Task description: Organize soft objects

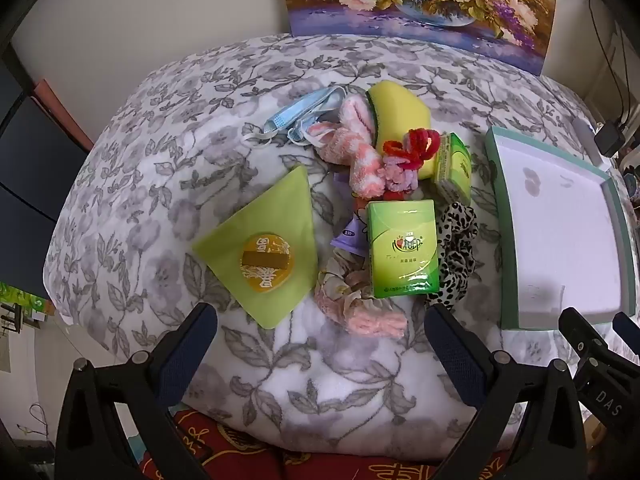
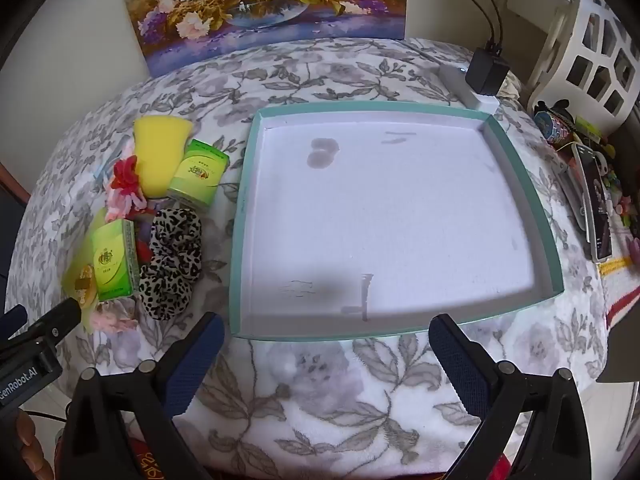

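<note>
Both claws stand fully wide, nothing between the pads. Left claw (image 1: 320, 344) hangs over the near edge of the pile; right claw (image 2: 324, 356) sits in front of the tray (image 2: 520, 168), which is empty.

Soft goods lie heaped on the floral blanket (image 1: 160, 128) over the tabletop, just left of the tray, many touching or overlapping.

Risks, as judged:
- Pile is tangled. A grab at the leopard scrunchie (image 1: 456, 252) could drag the near tissue pack (image 1: 402, 248) it leans against.
- Red pipe-cleaner twist (image 1: 412, 148) lies over the yellow sponge (image 1: 400, 116) and a pink fuzzy sock (image 1: 360, 152); lifting one may haul the rest.
- Face masks (image 1: 296, 112) have loose ear loops, which could snag on a finger.
- Plush blanket may bunch into a low pinch.
- The claws are close together at the tray corner; they could collide.

Count:
- tissue packs: two, the far one (image 1: 454, 168) tilted
- sponge: one
- green cloth with round gold badge (image 1: 266, 248): one
- leopard scrunchie: one
- pale floral scrunchie (image 1: 340, 284): one
- blue masks: two or so, overlap hides the number
- pink fuzzy pieces: at least two
- small purple packet (image 1: 350, 236): one
</note>
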A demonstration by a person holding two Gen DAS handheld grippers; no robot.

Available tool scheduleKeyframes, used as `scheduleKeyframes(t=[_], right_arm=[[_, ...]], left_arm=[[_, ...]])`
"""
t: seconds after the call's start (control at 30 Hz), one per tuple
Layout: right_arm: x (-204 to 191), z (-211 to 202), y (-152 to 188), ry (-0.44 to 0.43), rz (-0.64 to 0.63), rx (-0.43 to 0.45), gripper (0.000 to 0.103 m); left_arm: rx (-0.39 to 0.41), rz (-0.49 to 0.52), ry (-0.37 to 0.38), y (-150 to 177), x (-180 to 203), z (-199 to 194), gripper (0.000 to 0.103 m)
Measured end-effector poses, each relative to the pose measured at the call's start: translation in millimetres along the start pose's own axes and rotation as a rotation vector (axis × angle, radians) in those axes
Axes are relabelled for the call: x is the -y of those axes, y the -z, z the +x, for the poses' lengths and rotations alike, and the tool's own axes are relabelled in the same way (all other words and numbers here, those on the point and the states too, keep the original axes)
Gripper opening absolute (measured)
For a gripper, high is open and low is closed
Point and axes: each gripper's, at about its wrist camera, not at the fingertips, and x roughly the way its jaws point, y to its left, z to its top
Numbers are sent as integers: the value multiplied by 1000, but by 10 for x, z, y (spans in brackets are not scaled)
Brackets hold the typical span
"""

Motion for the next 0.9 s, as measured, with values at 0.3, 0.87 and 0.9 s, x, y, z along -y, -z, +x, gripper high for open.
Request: scheduleKeyframes(t=[0.3,0.87,0.9], right_arm=[[49,2,-16,1,-2,1,103],[19,12,-12,-11,-7,-4,103],[20,8,-9,-11,-7,-4,103]], left_arm=[[-1,0,-4,-1,-7,1,103],[-1,4,-11,0,1,0,103],[-1,4,-11,0,1,0,103]])
